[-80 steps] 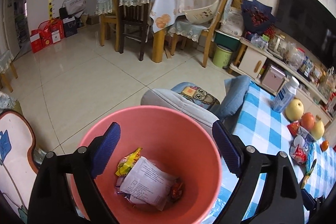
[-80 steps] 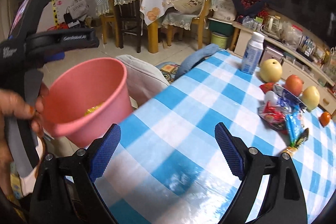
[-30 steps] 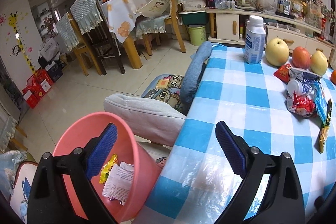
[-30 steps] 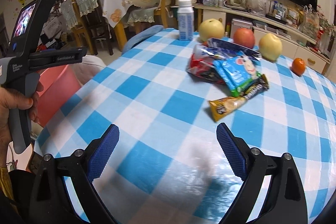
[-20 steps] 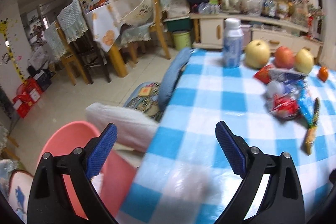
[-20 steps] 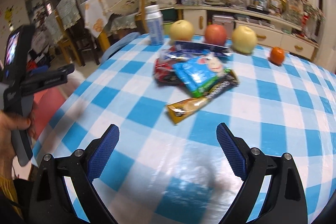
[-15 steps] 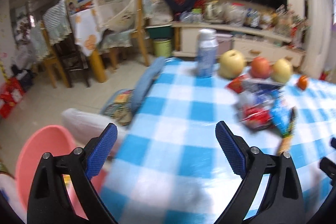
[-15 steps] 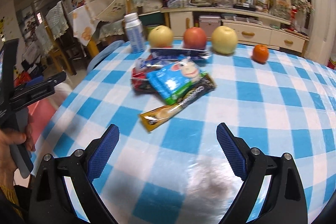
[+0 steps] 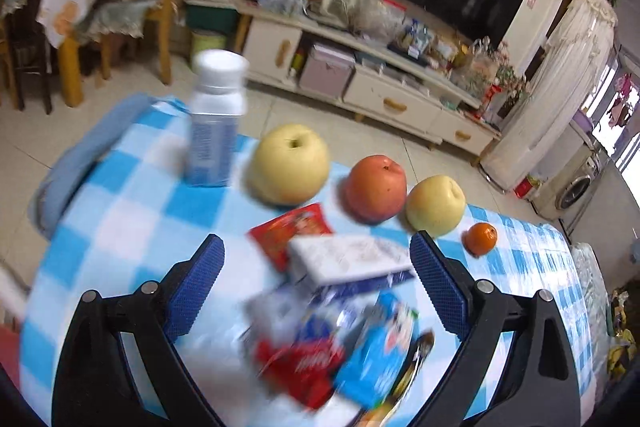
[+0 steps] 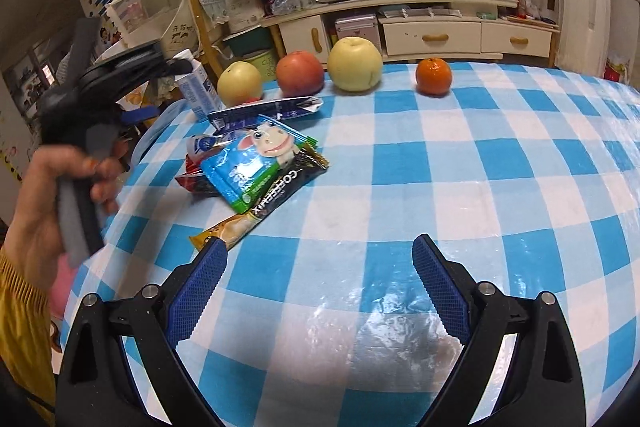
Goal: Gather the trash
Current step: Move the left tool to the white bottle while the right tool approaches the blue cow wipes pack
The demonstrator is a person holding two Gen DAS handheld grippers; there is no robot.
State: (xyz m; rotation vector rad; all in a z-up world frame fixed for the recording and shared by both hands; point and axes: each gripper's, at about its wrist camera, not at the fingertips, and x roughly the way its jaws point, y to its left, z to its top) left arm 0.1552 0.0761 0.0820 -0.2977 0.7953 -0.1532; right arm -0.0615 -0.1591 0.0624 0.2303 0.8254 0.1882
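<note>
A pile of snack wrappers lies on the blue-and-white checked table [image 10: 400, 155]. It includes a blue cow packet [image 10: 256, 157], a coffee-mix stick [image 10: 260, 207], a dark blue pack [image 10: 268, 111] and a red wrapper [image 10: 192, 181]. My left gripper [image 9: 316, 287] hovers open right over this pile, with the blue cow packet [image 9: 384, 351] and a white-topped pack [image 9: 348, 259] between and below its fingers, blurred. My right gripper [image 10: 320, 267] is open and empty above bare cloth, the pile ahead to its left. A sliver of the pink bin [image 10: 62, 279] shows beside the table's left edge.
A white bottle [image 9: 216, 127], two yellow pears [image 9: 290, 163] [image 9: 436, 205], a red apple [image 9: 376, 187] and an orange [image 9: 480, 238] line the table's far edge. A hand [image 10: 60, 195] in a yellow sleeve holds the left gripper's handle. A low cabinet [image 10: 400, 35] stands behind.
The left gripper has swung from above the pink bin across the table to over the wrapper pile. The right gripper has turned towards the table's middle. Both have stayed open.
</note>
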